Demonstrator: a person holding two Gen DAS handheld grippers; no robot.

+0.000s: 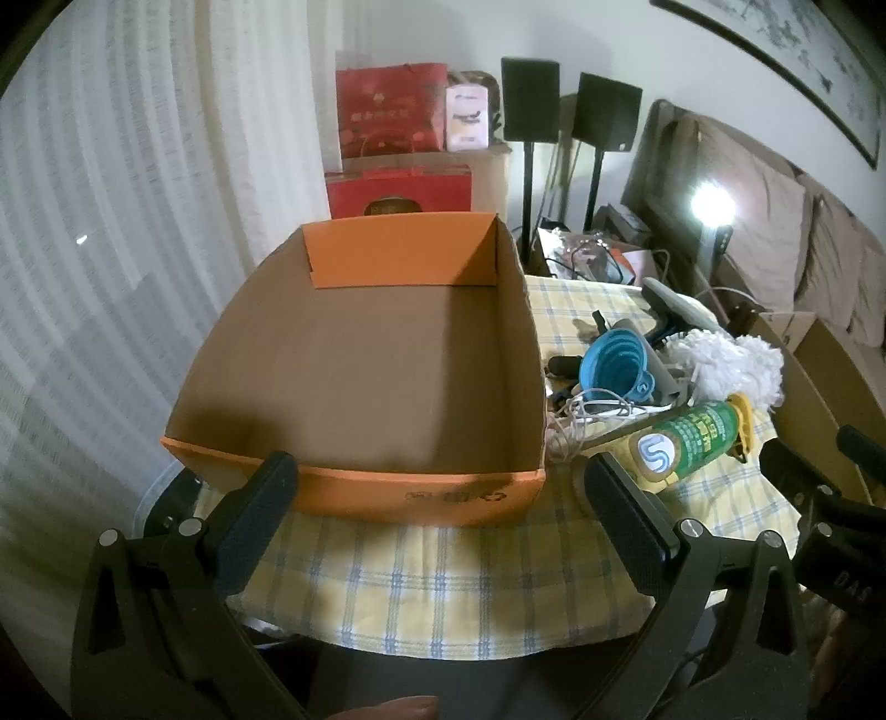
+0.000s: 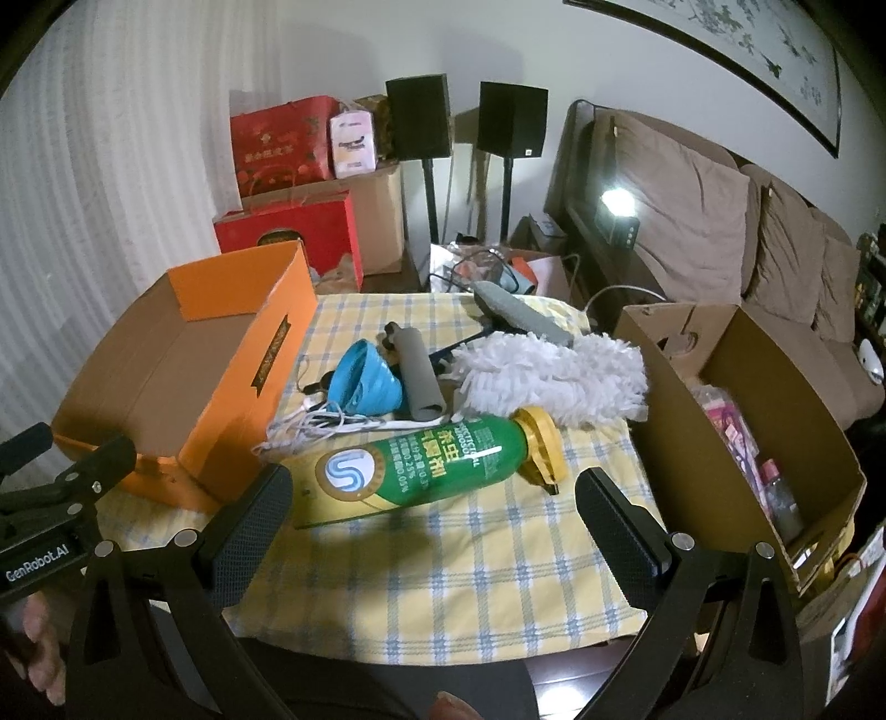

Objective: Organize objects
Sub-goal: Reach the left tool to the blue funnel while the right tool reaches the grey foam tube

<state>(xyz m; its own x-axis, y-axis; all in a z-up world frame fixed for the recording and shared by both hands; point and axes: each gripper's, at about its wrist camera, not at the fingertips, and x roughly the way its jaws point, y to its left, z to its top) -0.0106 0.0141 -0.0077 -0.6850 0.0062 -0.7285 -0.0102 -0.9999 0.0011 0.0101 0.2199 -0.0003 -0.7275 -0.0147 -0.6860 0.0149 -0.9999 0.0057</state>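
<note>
Right gripper (image 2: 434, 501), jaws wide and empty, near green can (image 2: 421, 471) lying sideways, yellow cap right; left gripper (image 1: 440, 490) likewise wide before orange box (image 1: 360, 354).

Background's pretty busy: two black speakers on stands (image 2: 468, 119) top centre, red gift boxes (image 2: 288, 183) stacked upper left, a brown sofa with cushions (image 2: 720, 232) on the right, and a framed painting (image 2: 736, 50), maybe birds, upper right.

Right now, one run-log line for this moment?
left gripper: open, empty | right gripper: open, empty | orange box: empty | spray can: lying on tablecloth
</note>
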